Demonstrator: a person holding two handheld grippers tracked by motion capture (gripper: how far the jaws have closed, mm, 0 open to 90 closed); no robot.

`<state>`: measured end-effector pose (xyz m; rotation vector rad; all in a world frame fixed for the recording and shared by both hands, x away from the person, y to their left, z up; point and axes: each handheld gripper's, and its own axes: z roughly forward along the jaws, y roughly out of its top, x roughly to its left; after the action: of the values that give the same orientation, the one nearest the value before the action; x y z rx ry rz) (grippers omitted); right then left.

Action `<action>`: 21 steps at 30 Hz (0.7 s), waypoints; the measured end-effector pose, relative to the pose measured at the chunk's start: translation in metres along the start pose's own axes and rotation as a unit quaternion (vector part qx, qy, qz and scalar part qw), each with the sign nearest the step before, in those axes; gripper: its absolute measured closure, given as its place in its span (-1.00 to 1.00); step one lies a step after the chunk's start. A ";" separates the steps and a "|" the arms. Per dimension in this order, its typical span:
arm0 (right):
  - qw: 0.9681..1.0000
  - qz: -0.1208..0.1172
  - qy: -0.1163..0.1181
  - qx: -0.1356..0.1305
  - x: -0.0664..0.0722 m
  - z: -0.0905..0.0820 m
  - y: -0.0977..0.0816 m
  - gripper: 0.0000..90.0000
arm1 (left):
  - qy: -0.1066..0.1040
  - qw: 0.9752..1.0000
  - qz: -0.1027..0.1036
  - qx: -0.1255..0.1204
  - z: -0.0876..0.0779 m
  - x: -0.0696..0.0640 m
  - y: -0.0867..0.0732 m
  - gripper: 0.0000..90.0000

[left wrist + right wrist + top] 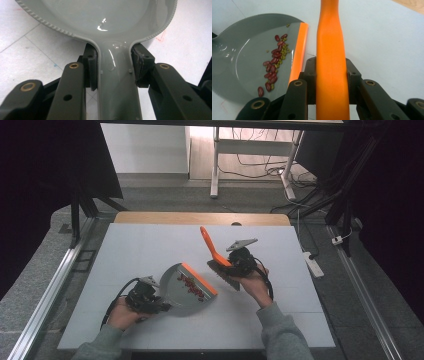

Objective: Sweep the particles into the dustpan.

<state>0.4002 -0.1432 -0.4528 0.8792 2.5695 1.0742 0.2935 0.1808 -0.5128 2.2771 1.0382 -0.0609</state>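
Observation:
A grey dustpan [185, 287] with an orange lip [199, 278] lies on the white table [150, 245]. Red beans and small green beans [192, 286] lie in its tray, close to the lip. My left gripper [162, 306] is shut on the dustpan's grey handle [117, 87], its pads pressed on both sides. An orange-handled brush [216, 255] stands just right of the lip, bristles [223, 276] down on the table. My right gripper [231, 265] is shut on the brush handle [331, 75]. The right gripper view has the dustpan [242, 67] and the beans [274, 65] at its left.
A wooden strip [200, 218] runs along the table's far edge. Beyond it stand a desk leg [215, 165] and cables on the floor. A power strip [313, 264] lies off the table's right side. Metal rails [50, 290] flank the table.

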 end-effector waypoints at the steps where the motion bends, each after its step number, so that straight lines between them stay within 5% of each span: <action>1: 1.000 0.000 -0.002 -0.002 -0.001 -0.003 -0.001 0.56 | 0.002 1.000 0.000 -0.002 -0.001 0.000 0.000 0.36; 21: 1.000 -0.001 0.004 -0.031 -0.007 -0.044 -0.021 0.56 | 0.014 0.998 -0.029 -0.060 -0.011 -0.004 -0.011 0.36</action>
<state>0.3787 -0.1847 -0.4364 0.8583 2.5292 1.1512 0.2809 0.1899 -0.5081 2.1461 1.0933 0.0076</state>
